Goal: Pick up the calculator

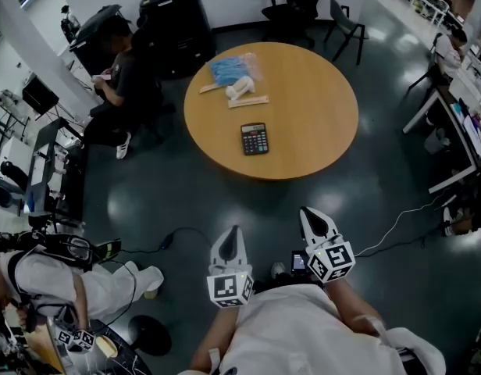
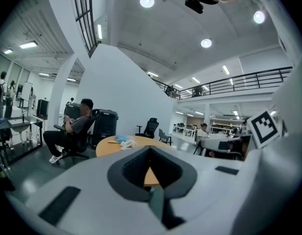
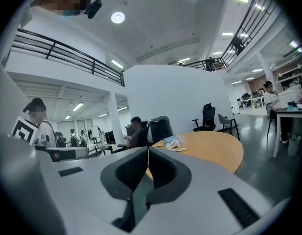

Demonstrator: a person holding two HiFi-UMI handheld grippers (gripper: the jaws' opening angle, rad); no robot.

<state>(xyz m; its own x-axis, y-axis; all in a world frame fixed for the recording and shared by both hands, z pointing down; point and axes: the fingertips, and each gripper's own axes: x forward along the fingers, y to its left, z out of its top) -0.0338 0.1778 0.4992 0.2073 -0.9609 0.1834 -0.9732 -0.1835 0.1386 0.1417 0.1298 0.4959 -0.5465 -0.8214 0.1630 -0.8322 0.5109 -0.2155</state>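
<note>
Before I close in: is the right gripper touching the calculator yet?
Apart. The head view shows the right gripper over dark floor, short of the round table where the calculator lies.

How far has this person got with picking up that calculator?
Nothing is done yet. The calculator lies flat on the round table, untouched. In hand: nothing. The left gripper and right gripper are both shut and empty, held short of the table's edge. Left to do: step closer, open a gripper, close it on the calculator and lift.
</note>
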